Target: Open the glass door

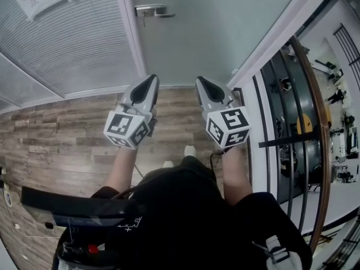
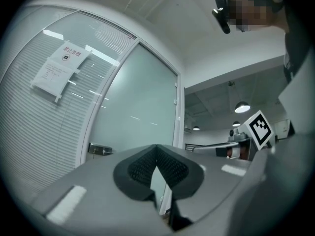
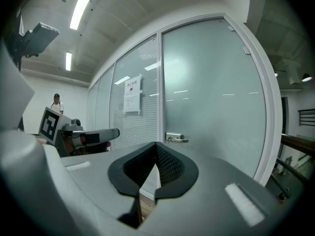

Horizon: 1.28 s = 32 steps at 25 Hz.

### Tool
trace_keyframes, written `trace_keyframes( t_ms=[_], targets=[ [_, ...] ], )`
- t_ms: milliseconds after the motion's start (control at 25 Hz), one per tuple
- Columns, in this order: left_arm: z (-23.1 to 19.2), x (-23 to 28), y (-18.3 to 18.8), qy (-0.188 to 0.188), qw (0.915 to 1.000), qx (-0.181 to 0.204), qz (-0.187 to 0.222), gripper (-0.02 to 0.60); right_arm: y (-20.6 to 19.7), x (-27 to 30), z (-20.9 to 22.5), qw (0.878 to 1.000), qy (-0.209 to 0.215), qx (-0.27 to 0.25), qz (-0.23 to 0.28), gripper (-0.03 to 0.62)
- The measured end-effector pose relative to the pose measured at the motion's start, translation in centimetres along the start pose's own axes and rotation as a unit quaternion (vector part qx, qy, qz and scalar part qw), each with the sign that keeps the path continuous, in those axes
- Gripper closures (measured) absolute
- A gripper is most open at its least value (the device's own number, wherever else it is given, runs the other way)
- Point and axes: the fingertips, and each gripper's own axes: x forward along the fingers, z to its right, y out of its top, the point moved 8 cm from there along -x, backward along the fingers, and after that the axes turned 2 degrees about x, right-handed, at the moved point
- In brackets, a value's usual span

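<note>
Since the lever handle [image 1: 153,10] sits well ahead, left gripper [image 1: 151,80] and right gripper [image 1: 201,82] hover side by side, apparently staging. Fingers closed, empty; glass door [image 1: 208,35] shut.

Clear air separates the left gripper [image 1: 151,80] and right gripper [image 1: 201,82] from the closed glass door [image 1: 208,32], and the way to its lever handle [image 1: 153,10] lies open. The blinded glass wall [image 1: 67,44] bounds the left, the white door frame [image 1: 281,35] and a railing [image 1: 318,111] the right.
</note>
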Motion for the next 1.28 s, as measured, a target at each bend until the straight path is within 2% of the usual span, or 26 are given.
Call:
trace_keyframes(
  t_ms=[440, 840, 1280],
  targets=[
    [-0.2, 2.4, -0.7, 0.019, 0.9998, 0.006, -0.009, 0.581, -0.2, 1.8, 2.6, 1.000, 0.019, 0.008, 0.004, 0.592],
    [-0.6, 7.1, -0.1, 0.036, 0.9992, 0.018, -0.003, 0.582, 1.5, 4.6, 6.8, 0.999, 0.046, 0.008, 0.019, 0.592],
    [0.2, 10.9, -0.9, 0.047, 0.9986, 0.023, -0.010, 0.583, 1.5, 6.1, 10.7, 0.998, 0.068, 0.005, 0.013, 0.592]
  ],
)
